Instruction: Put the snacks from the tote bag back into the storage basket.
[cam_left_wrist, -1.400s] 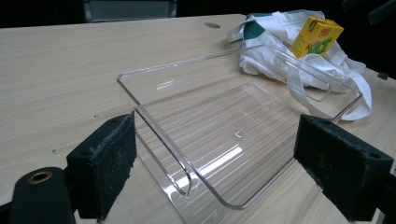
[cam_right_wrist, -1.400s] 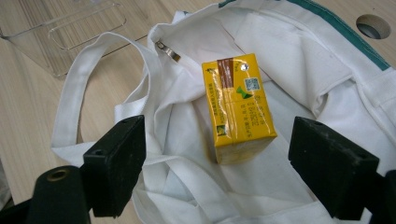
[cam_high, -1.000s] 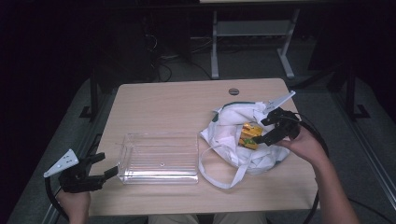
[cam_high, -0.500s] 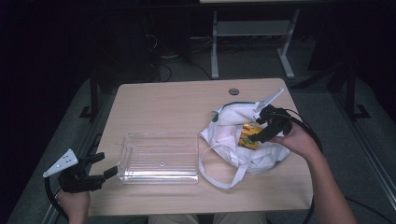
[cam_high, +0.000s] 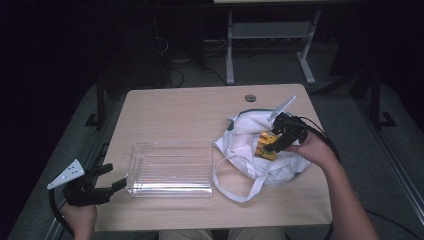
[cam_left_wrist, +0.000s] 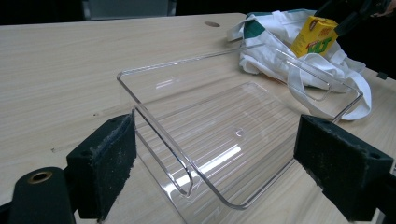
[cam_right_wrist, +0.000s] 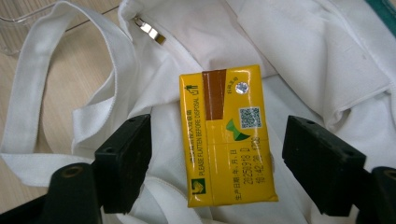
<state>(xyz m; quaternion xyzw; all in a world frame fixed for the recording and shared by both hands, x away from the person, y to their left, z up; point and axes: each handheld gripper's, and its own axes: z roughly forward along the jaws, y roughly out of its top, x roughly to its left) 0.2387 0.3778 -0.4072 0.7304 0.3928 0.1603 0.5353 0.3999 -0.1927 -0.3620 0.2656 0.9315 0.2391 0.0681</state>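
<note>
In the high view the right gripper (cam_high: 274, 141) sits at the right centre of the frame, over a white tote bag (cam_high: 250, 150) lying crumpled on the wooden table (cam_high: 190, 110), and a yellow drink carton (cam_high: 265, 145) rests on the bag's cloth just under it. The right gripper view shows that carton (cam_right_wrist: 226, 135) in the middle of the frame, lying between the two black jaws with a clear gap on each side: the jaws have just been closing around it but the pads do not yet press on it, so nothing is grasped. The likely trouble is the loose cloth; a fold of the bag (cam_right_wrist: 140, 107) lies close to the left-hand jaw and could be pinched along with the carton, dragging the bag up. The carton also lies slightly askew to the jaws, so an uneven squeeze might twist it or crush its thin sides. At the lower left of the high view the left gripper (cam_high: 107, 182) hangs released beside the clear plastic tray (cam_high: 170, 170), its jaws straddling the tray's near corner (cam_left_wrist: 187, 182) without pressing, so the tray could slide if bumped.
</note>
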